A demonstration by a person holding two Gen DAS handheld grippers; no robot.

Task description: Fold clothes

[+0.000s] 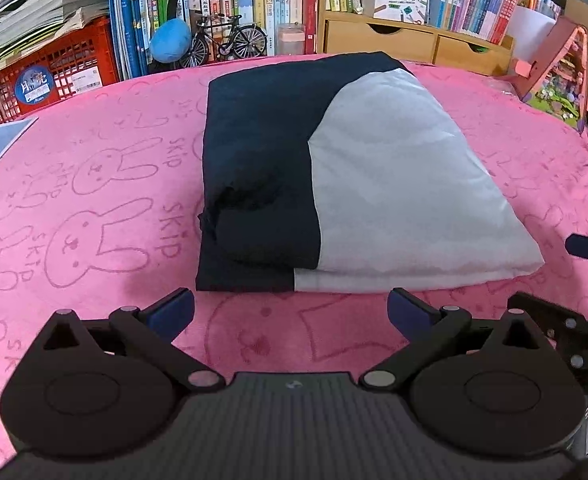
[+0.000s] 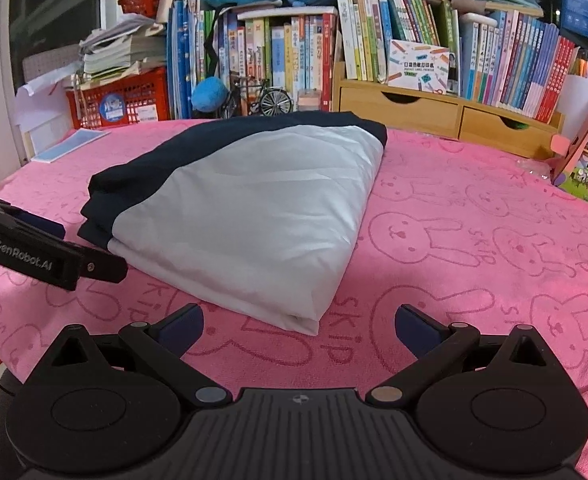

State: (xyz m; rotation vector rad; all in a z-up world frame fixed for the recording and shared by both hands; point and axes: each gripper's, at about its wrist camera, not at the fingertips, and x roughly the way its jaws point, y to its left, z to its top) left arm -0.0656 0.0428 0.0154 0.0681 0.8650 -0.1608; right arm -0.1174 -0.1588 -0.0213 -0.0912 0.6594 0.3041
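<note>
A folded garment, navy [image 1: 261, 160] on its left part and white on its right, lies as a neat rectangular bundle in the middle of the pink rabbit-print cloth [image 1: 93, 208]. My left gripper [image 1: 289, 312] hovers open just in front of the bundle's near edge, nothing between its fingers. In the right wrist view the same garment [image 2: 245, 208] lies ahead and to the left, its white near corner close to my right gripper [image 2: 298, 326], which is open and empty. The left gripper's black body [image 2: 49, 256] shows at the left edge of that view.
Bookshelves [image 2: 394, 44], a red crate [image 1: 53, 68], a model bicycle [image 1: 225, 40], a blue plush [image 1: 169, 40] and wooden drawers [image 1: 414, 44] line the far edge. A blue booklet [image 1: 1, 148] lies at the far left. A pink toy house [image 1: 558, 76] stands at the right.
</note>
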